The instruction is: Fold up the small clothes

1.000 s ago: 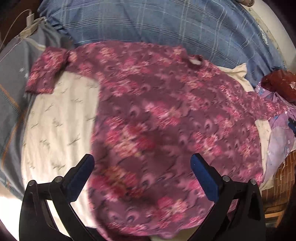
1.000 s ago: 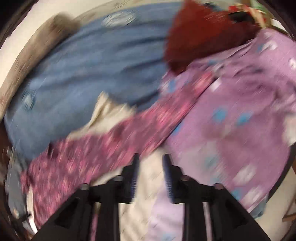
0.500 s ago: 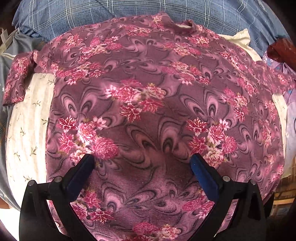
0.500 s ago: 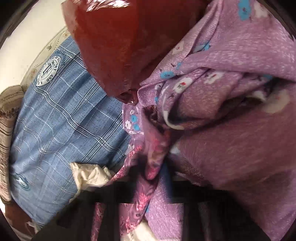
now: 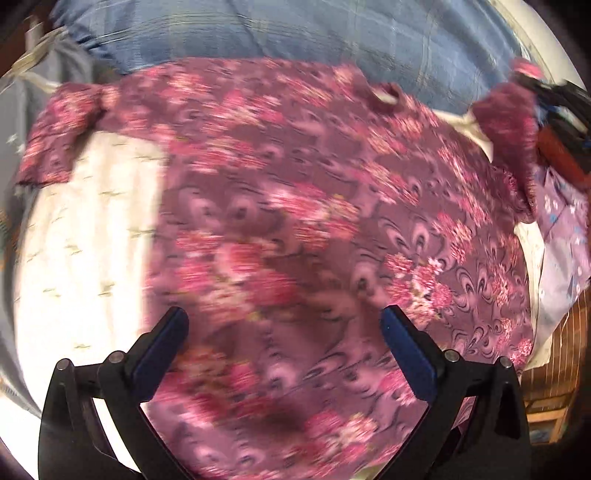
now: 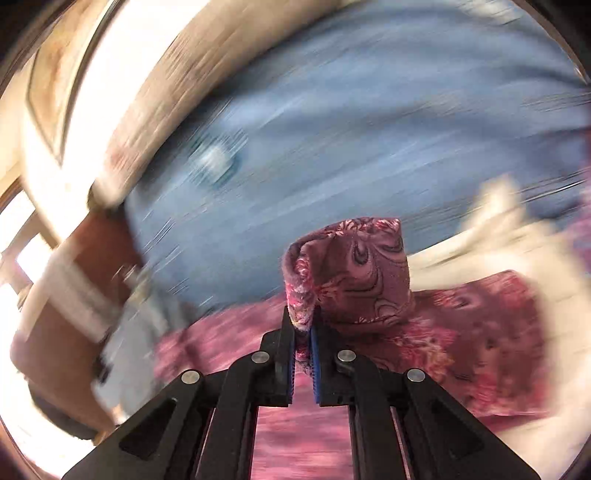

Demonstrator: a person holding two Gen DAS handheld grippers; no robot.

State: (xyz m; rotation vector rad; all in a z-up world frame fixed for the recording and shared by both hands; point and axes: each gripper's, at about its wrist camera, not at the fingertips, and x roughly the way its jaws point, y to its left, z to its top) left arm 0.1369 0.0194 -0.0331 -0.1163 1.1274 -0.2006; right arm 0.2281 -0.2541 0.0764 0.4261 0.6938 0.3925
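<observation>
The floral shirt (image 5: 314, 221) lies spread flat on the bed, over a cream sheet (image 5: 85, 236), with its collar toward the far edge where the blue plaid blanket (image 5: 295, 33) is. Its long axis runs from the near edge to the far edge. The left sleeve (image 5: 62, 136) is stretched out flat toward the left edge. The right sleeve (image 6: 354, 273) is lifted off the bed, and the right tongs (image 6: 303, 332) are clenched on its cuff. The body of the shirt lies to the left of these tongs, so I judge the fold must carry the sleeve inward across the chest. The left tongs (image 5: 284, 325) hang above the hem with jaws wide apart, gripping nothing. Both views are blurred, so the fine creases cannot be read
</observation>
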